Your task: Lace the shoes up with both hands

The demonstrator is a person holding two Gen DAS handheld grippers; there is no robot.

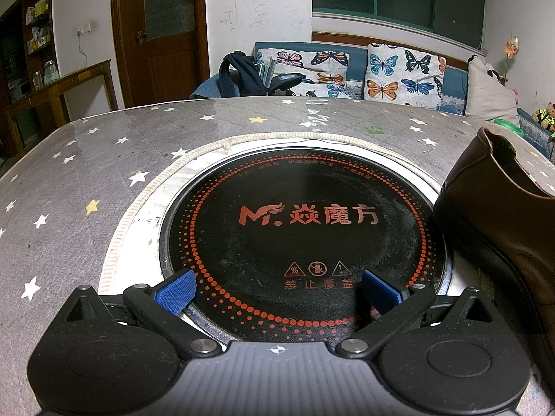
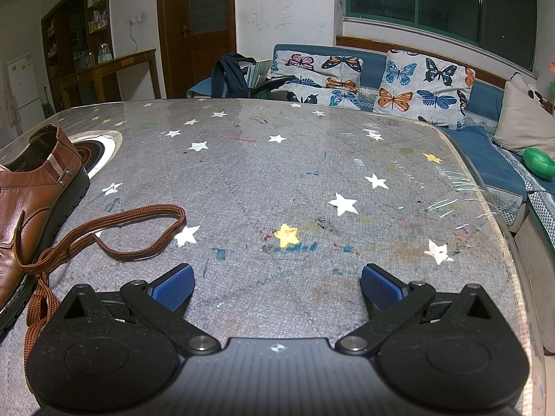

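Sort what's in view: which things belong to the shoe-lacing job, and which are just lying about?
Job:
brown leather shoe
brown shoelace, loose on the table
left gripper, open
right gripper, open

Lying about:
induction cooktop set in the table
butterfly cushions
dark backpack

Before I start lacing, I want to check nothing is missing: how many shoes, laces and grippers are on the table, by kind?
Brown shoe: 1
Brown lace: 1, loose beside the shoe
Grippers: 2, left gripper and right gripper, both open
Total: 4
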